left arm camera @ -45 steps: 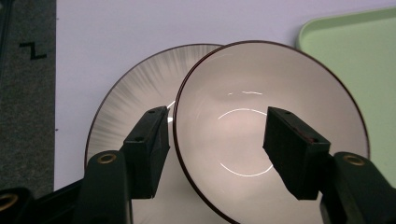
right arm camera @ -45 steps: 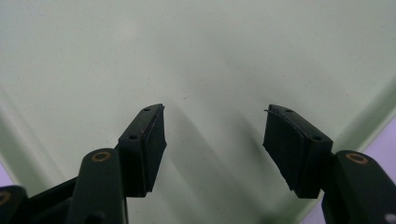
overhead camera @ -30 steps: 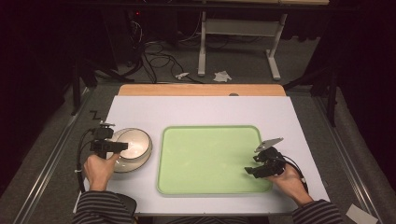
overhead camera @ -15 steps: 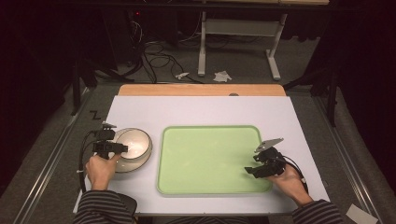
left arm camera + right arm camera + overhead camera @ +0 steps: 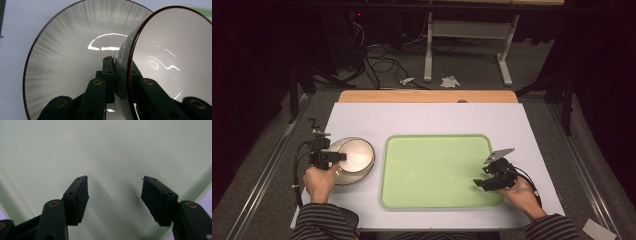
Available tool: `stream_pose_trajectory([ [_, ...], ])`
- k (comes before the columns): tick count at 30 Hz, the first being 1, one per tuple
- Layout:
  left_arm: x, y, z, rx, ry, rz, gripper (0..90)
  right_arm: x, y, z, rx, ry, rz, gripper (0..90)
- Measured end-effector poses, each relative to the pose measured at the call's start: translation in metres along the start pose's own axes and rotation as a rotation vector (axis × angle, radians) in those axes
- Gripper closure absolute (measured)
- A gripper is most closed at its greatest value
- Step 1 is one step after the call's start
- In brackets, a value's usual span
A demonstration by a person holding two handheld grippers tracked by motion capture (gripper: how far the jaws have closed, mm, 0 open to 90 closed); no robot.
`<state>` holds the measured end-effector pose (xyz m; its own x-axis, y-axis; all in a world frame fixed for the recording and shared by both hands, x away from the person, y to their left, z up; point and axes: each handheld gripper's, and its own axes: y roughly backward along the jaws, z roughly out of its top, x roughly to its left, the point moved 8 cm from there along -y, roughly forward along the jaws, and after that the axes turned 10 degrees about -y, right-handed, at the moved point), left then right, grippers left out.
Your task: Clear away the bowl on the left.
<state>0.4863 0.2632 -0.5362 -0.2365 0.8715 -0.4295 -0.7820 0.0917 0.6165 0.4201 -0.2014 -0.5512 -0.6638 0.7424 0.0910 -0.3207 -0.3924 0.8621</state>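
Left gripper (image 5: 117,75): jaws just closed onto rim of glossy white dark-rimmed bowl (image 5: 172,57), ready for lifting; right gripper (image 5: 115,195) jaws apart, empty

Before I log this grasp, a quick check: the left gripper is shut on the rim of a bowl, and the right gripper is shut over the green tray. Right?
Not quite. The right gripper is open, its jaws standing apart over the green tray, as the right gripper view shows. The left gripper is indeed shut on the bowl rim.
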Motion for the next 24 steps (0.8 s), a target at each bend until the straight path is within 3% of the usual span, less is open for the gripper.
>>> stream_pose_trajectory([
  [3, -0.002, 0.001, 0.001, -0.017, -0.017, -0.001, 82.4, 0.000, 0.000, 0.000, 0.000, 0.001, -0.004, 39.9],
  [4, -0.004, 0.002, 0.001, -0.026, -0.039, -0.001, 82.4, 0.000, 0.001, 0.000, 0.000, 0.007, -0.004, 39.9],
  [6, -0.008, 0.005, 0.000, -0.028, -0.053, -0.023, 81.9, 0.000, 0.001, 0.000, -0.005, 0.000, 0.001, 39.8],
  [14, -0.012, 0.014, 0.007, -0.065, -0.045, -0.059, 82.1, -0.001, 0.003, 0.000, -0.012, -0.003, 0.004, 40.0],
  [15, -0.010, 0.017, 0.010, -0.078, -0.025, -0.064, 82.1, -0.001, 0.002, 0.000, -0.004, -0.009, 0.001, 40.0],
  [18, -0.010, 0.019, 0.013, -0.090, -0.017, -0.069, 82.1, -0.001, 0.001, 0.000, -0.005, 0.007, 0.003, 40.0],
  [24, -0.019, 0.030, 0.017, -0.126, -0.015, -0.103, 82.1, 0.000, 0.002, 0.001, -0.013, -0.003, 0.004, 40.3],
])
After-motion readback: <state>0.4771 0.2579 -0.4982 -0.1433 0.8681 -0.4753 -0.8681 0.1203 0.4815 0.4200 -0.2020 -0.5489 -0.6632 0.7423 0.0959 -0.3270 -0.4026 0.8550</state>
